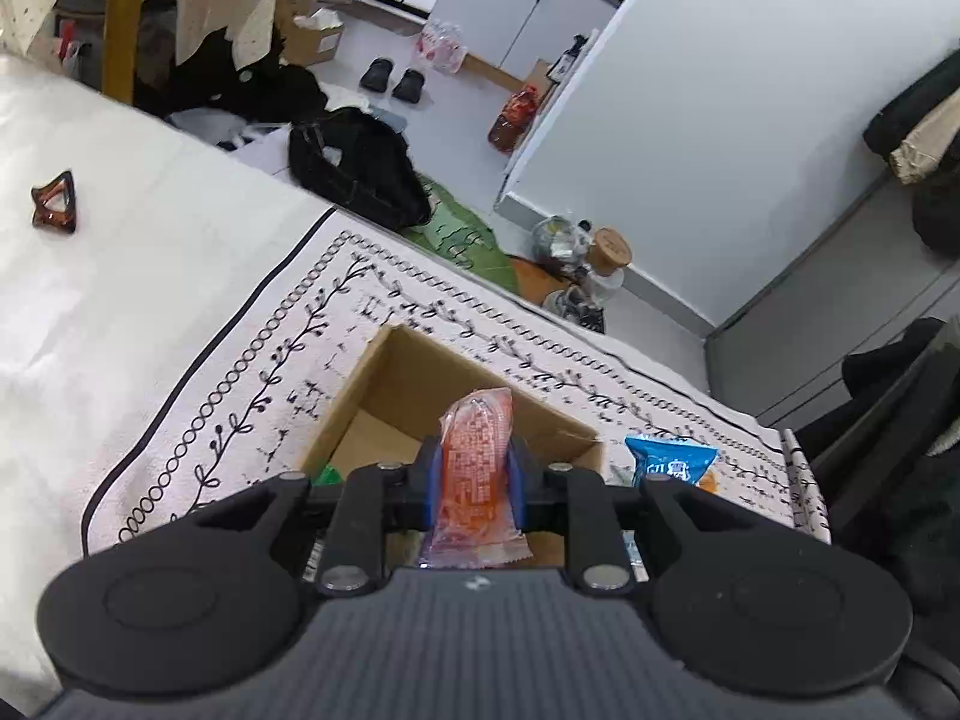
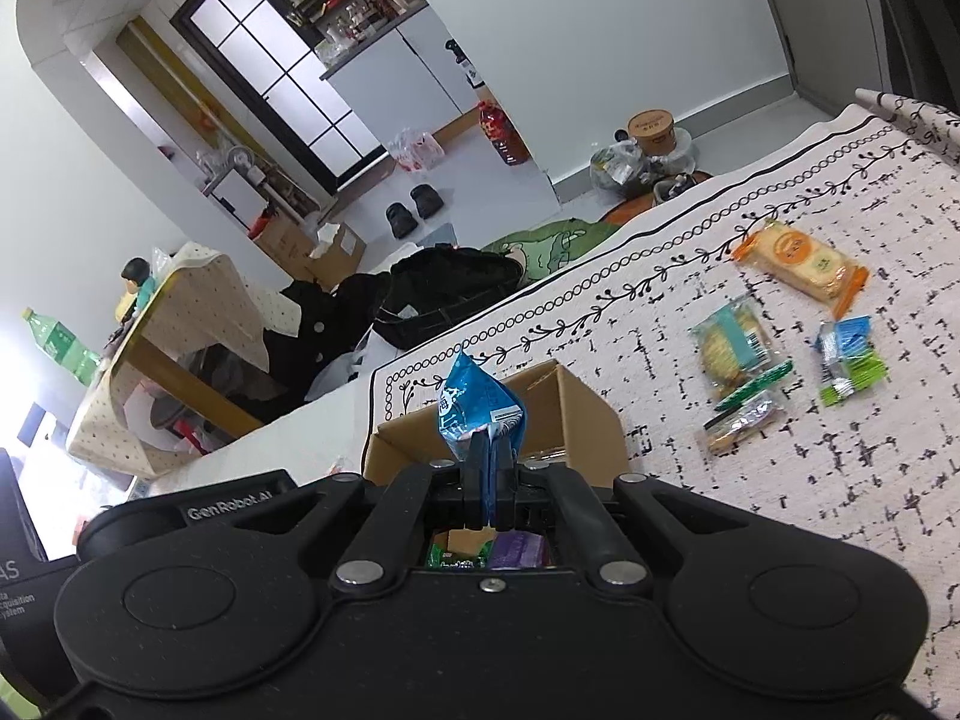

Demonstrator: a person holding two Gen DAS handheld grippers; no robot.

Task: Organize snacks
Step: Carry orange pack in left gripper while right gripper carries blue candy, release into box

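Jaws on the left gripper (image 1: 477, 483) are squeezed on a long orange plastic snack packet (image 1: 477, 468), which stands up between the blue pads just above the open brown cardboard box (image 1: 384, 384). Jaws on the right gripper (image 2: 492, 474) are pinched tight on a blue crinkly snack bag (image 2: 477, 405), held up over the same box (image 2: 576, 408). Inside the box, below the right gripper, a green wrapper (image 2: 447, 555) and a purple packet (image 2: 519, 549) can be seen. The box sits on a white cloth with black leafy borders (image 2: 780, 480). To the right of the box, well apart from it, lie more snacks on the cloth: a flat orange cracker packet (image 2: 801, 258), a clear cookie packet with a teal label (image 2: 732, 342), and small blue and green wrapped sweets (image 2: 849, 360). To the left of the box, far off, a small brown hair clip (image 1: 55, 204) rests on a plain white sheet (image 1: 120, 240).
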